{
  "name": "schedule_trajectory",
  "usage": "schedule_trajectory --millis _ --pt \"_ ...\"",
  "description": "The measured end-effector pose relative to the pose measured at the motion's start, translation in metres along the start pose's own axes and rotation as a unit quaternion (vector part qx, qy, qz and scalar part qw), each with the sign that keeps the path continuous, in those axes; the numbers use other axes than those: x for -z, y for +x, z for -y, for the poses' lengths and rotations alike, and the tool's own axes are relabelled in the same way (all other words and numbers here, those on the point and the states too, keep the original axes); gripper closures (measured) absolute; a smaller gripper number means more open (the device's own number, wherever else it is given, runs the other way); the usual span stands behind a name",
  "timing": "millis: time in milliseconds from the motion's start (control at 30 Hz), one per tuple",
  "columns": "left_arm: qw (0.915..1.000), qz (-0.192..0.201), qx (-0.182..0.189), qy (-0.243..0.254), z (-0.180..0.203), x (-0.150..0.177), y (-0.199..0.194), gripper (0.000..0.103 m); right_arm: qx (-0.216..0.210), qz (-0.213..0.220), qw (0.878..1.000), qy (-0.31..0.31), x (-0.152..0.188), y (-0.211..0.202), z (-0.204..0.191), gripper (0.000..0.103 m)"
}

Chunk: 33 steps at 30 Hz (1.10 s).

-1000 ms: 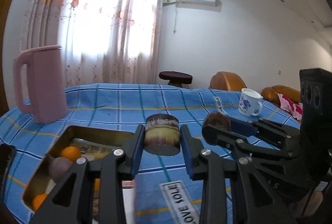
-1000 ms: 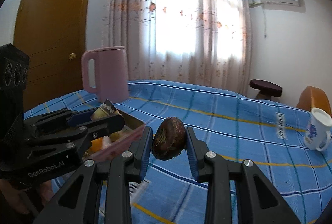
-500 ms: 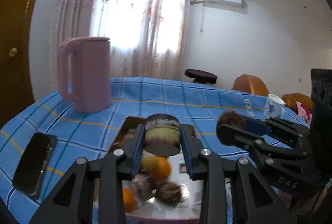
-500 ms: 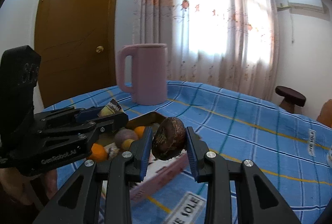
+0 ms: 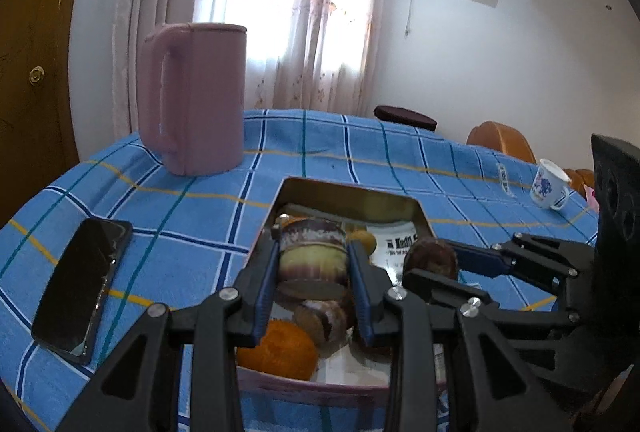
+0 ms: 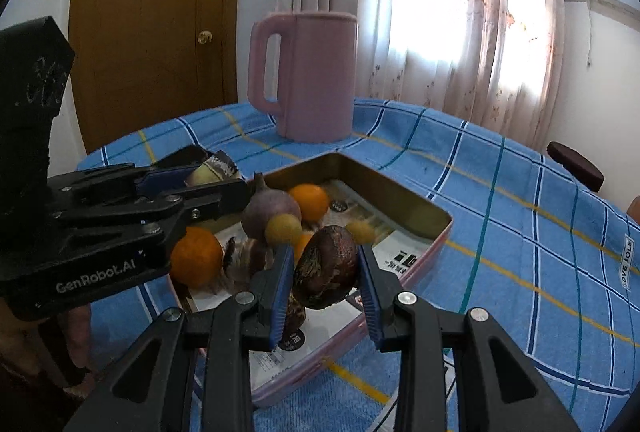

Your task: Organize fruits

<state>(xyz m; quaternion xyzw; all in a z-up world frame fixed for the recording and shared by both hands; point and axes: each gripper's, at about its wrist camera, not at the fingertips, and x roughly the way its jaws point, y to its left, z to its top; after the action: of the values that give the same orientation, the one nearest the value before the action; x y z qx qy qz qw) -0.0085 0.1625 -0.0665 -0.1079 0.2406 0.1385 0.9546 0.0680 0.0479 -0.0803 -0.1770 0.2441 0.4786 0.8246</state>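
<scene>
Over the blue plaid tablecloth (image 5: 360, 152), a banded sugarcane chunk (image 5: 312, 260) clamped in the left gripper (image 5: 313, 272) and a dark wrinkled fruit (image 6: 325, 266) clamped in the right gripper (image 6: 326, 286) are held above the gold-lined rectangular tin (image 6: 400, 192), so lowering and release are judged next.

On your surface's blue checked tablecloth (image 5: 360, 148), a tall pink plastic jug (image 5: 196, 96) stands upright at the back, a black phone (image 5: 82, 288) lies flat at left, and a white printed mug (image 5: 549, 189) sits far right.
</scene>
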Motion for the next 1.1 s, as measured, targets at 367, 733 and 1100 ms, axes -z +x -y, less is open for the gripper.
schedule_trajectory --millis 367,733,1100 --pt "0.9999 -0.015 -0.002 0.002 -0.001 0.006 0.007 0.066 -0.006 -0.019 1.0 -0.001 0.0 0.005 -0.001 0.069" --pt "0.9998 0.017 -0.007 0.0 0.001 -0.001 -0.01 0.034 0.006 -0.009 1.0 0.01 0.002 -0.005 0.004 0.052" --pt "0.9987 0.049 -0.01 -0.004 0.006 -0.009 -0.029 0.022 0.048 0.037 0.998 0.035 0.0 -0.045 0.022 0.042"
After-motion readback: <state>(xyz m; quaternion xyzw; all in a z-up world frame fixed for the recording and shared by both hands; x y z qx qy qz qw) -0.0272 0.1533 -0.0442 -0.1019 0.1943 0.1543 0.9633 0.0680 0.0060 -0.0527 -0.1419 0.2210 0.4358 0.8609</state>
